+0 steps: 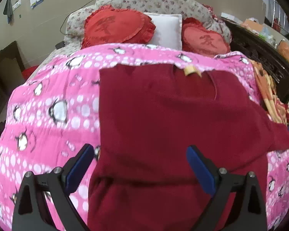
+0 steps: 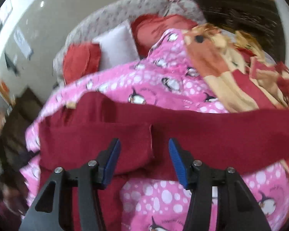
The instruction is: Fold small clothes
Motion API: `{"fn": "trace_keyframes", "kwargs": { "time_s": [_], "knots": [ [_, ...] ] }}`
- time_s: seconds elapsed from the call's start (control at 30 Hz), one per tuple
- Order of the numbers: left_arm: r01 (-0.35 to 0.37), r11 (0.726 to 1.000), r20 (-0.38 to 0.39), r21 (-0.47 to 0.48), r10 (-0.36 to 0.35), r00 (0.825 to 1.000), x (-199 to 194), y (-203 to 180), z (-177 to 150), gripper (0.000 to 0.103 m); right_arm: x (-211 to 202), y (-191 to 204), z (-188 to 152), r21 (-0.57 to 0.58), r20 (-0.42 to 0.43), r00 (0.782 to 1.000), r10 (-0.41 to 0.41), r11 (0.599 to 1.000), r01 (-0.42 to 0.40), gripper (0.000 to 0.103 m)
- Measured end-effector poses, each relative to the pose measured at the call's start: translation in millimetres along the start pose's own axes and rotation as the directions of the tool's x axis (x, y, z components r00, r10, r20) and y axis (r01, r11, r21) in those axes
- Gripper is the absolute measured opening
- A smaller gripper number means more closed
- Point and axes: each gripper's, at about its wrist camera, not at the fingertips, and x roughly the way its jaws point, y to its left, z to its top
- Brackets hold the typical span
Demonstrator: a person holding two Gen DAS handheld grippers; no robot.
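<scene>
A dark red garment (image 1: 163, 115) lies spread flat on a pink penguin quilt (image 1: 48, 105), its tan neck label (image 1: 190, 70) at the far edge. My left gripper (image 1: 139, 150) hovers over the garment's near part, open wide, with its blue pads (image 1: 200, 169) touching no cloth. In the right wrist view the same garment (image 2: 202, 130) stretches across the quilt (image 2: 163, 192), with a folded-over part and a seam edge (image 2: 151, 136) at the middle. My right gripper (image 2: 144, 142) is open just above that seam, and its pads are clear of the fabric.
Two red heart cushions (image 1: 115, 27) and a white pillow (image 1: 167, 30) rest against a floral headboard (image 1: 154, 0). An orange and cream blanket (image 2: 231, 73) is bunched at the quilt's right side. Dark wooden furniture (image 1: 260, 53) stands to the right of the bed.
</scene>
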Motion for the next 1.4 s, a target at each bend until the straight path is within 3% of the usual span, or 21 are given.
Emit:
{"fn": "trace_keyframes", "kwargs": {
  "time_s": [0.1,0.17,0.27,0.3,0.43,0.53,0.7,0.83,1.2,1.4],
  "knots": [
    [-0.001,1.0,-0.038,-0.029,0.0,0.999,-3,0,-7,0.099,5,30,-7,-0.044,-0.044,0.998,0.045,0.998,-0.046,0.031],
    [-0.003,0.999,-0.037,-0.036,0.002,0.999,-13,-3,-9,0.099,35,44,-12,-0.059,-0.139,0.989,0.058,0.996,-0.067,0.03],
    [0.019,0.999,-0.012,-0.049,-0.02,1.0,-33,-11,-14,0.099,86,39,-28,-0.045,-0.264,0.964,-0.019,0.999,0.007,0.027],
    [0.025,0.999,-0.011,-0.047,-0.026,1.0,-37,-13,-15,0.099,91,34,-33,-0.019,-0.271,0.963,-0.006,1.0,0.001,0.026],
    [0.019,1.0,0.006,0.015,-0.019,1.0,-46,-26,-21,0.099,40,11,-30,0.047,-0.152,0.987,0.06,0.997,-0.054,0.026],
    [0.028,0.999,0.002,0.028,-0.028,1.0,-41,-32,-19,0.099,1,-31,-27,0.08,-0.096,0.994,-0.045,0.995,0.052,0.026],
    [0.067,0.998,0.007,-0.004,-0.067,0.998,-30,-34,-11,0.099,-36,-132,-23,0.26,-0.105,0.967,-0.232,0.932,0.252,0.026],
    [0.057,0.998,-0.003,0.01,-0.057,0.998,-18,-39,-7,0.099,-49,-170,-18,0.323,-0.111,0.949,-0.294,0.893,0.314,0.026],
    [0.057,0.994,0.017,0.094,-0.059,0.998,-11,-63,-22,0.099,-36,-128,-23,0.161,-0.076,0.925,-0.373,0.911,0.38,0.026],
    [0.09,0.992,0.036,0.087,-0.093,0.995,-15,-72,-19,0.099,-30,-117,-23,0.104,-0.07,0.914,-0.401,0.908,0.406,0.026]
  ]
}}
